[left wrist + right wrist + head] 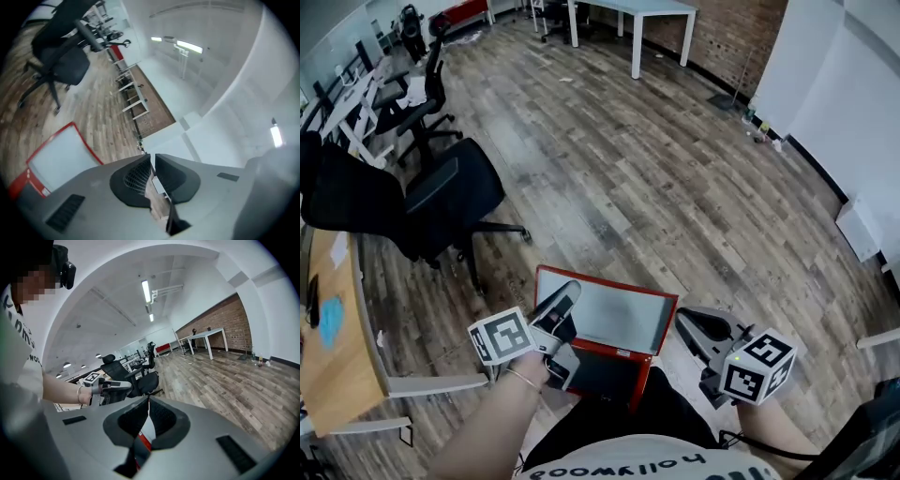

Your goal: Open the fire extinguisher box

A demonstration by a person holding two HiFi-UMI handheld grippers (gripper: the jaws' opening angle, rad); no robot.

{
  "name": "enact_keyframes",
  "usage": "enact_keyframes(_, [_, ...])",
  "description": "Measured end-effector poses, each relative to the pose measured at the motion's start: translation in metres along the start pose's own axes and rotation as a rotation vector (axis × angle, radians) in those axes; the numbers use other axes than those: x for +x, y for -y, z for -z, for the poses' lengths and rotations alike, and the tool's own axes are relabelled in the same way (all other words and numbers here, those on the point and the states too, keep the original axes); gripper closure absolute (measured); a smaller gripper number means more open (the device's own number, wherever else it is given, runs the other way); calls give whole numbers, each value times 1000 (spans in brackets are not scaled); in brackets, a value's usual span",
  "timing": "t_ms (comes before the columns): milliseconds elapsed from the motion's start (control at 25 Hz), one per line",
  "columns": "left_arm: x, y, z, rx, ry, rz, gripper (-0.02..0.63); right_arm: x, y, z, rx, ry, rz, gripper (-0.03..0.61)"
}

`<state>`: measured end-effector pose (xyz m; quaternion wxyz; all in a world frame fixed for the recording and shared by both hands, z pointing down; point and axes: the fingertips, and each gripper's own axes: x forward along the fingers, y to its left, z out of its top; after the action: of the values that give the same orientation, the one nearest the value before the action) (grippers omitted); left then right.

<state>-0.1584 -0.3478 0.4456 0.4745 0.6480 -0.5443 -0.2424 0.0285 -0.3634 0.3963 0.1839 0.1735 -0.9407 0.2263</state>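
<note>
Wood-plank flooring (628, 169) holds one red fire extinguisher box (609, 323), lid apparently raised, before the person (619, 457). Two grippers hang near it: left gripper (565, 297) and right gripper (686, 321), both pinched closed, grasping nothing.

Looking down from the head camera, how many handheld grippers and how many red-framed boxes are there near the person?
Grippers: 2, the left gripper and the right gripper
Red-framed box: 1
Total: 3
</note>
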Motion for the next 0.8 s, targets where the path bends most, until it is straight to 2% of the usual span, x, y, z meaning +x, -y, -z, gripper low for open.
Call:
enact_keyframes(40, [-8, 16, -5, 56, 7, 37, 586, -1, -10, -1, -3, 7, 6, 568])
enact_keyframes(120, [-25, 53, -14, 186, 39, 163, 603, -4, -35, -2, 3, 27, 0, 569])
enact_keyframes(200, [-46, 87, -20, 370, 61, 240, 607, -8, -62, -5, 25, 70, -17, 569])
enact_keyframes(360, [-92, 154, -27, 766, 64, 253, 607, -20, -111, -24, 89, 192, -77, 569])
enact_keyframes(440, [-114, 188, -27, 948, 64, 272, 607, -28, -133, -34, 59, 217, -88, 569])
enact_keyframes(480, [-123, 200, -26, 1014, 60, 278, 607, -31, -142, -40, 29, 221, -83, 569])
enact_keyframes(520, [-131, 209, -24, 1059, 54, 282, 607, -34, -151, -46, -2, 225, -76, 569])
enact_keyframes(600, [-143, 222, -19, 1097, 40, 296, 607, -37, -165, -60, -53, 238, -58, 568])
enact_keyframes(800, [-161, 233, -4, 1077, 46, 283, 607, -48, -194, -88, -132, 241, -67, 568])
